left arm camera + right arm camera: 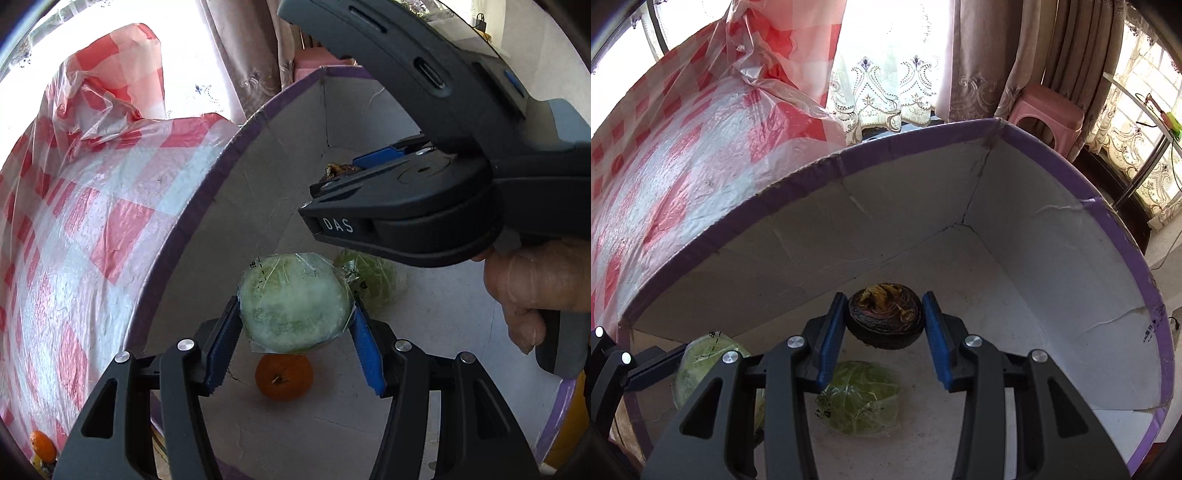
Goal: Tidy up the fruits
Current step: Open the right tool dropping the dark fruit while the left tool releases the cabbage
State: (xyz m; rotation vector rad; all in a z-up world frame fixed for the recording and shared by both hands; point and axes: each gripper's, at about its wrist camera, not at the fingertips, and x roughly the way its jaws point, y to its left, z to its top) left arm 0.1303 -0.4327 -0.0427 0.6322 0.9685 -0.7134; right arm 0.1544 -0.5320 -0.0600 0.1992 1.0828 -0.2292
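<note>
- The box, white inside with a purple rim, is the landmark; both grippers reach down into it.
- The left gripper is partly open, its blue pads pressed on either side of a plastic-wrapped pale green melon half, held above the box floor.
- Below that melon, an orange lies on the box floor.
- A second wrapped green fruit rests on the floor nearer the box's middle.
- The right gripper is closed tight on a dark round fruit with yellow at its top, held above the box floor toward the far corner.
- A hand grasps the right gripper's handle.
- A red-checked cloth under clear plastic lies just outside the box's left wall.
</note>
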